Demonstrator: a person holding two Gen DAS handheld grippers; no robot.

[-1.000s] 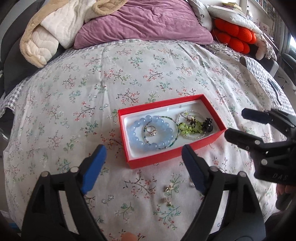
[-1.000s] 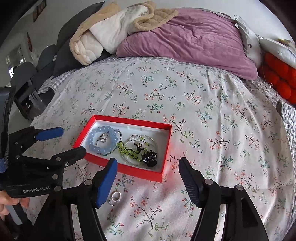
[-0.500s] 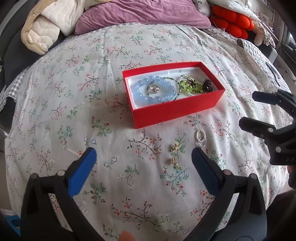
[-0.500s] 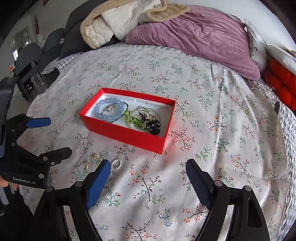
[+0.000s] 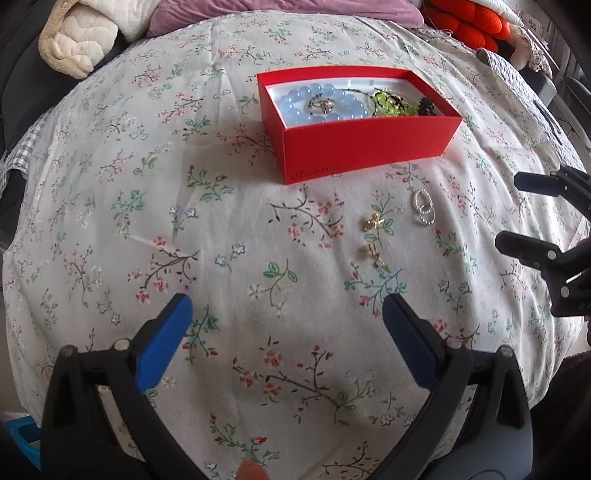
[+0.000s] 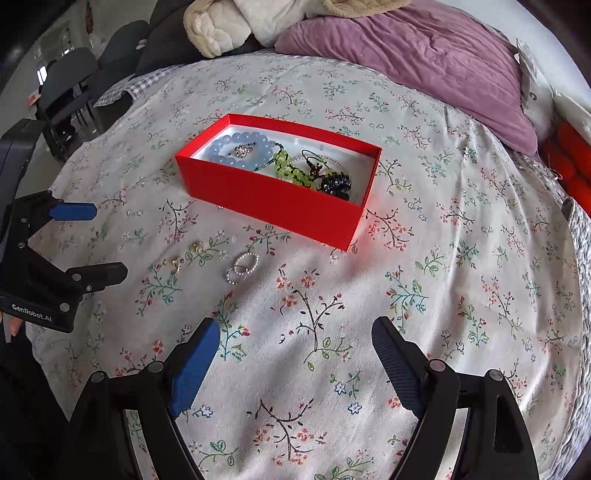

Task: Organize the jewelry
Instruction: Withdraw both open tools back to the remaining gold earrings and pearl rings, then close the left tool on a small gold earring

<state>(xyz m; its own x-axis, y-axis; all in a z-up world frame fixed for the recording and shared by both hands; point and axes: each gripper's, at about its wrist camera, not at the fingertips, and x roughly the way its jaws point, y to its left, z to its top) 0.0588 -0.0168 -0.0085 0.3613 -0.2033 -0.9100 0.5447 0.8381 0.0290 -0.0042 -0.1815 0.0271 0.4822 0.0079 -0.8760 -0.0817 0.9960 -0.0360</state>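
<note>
A red box (image 5: 365,147) (image 6: 277,199) sits on the floral bed cover. It holds a blue bead bracelet (image 5: 295,101) (image 6: 221,147) around a ring (image 5: 325,105), a green bead bracelet (image 5: 388,101) (image 6: 284,168) and a black piece (image 5: 424,105) (image 6: 336,182). In front of the box lie two linked pearl rings (image 5: 423,206) (image 6: 243,264) and two small gold earrings (image 5: 375,221) (image 6: 195,246). My left gripper (image 5: 286,306) (image 6: 109,242) hangs open just short of the earrings. My right gripper (image 6: 295,326) (image 5: 513,210) is open too, to the right of the rings. Neither holds anything.
A purple pillow (image 6: 406,62) and a cream blanket (image 6: 221,26) lie at the head of the bed. Orange cushions (image 5: 469,18) rest at the far right. Dark chairs (image 6: 70,85) stand beyond the bed's left edge. A blue object (image 5: 18,435) shows below the near edge.
Both grippers opened wider, sank toward the cover and pulled back from the box. The loose rings and earrings now lie ahead of the fingers.
</note>
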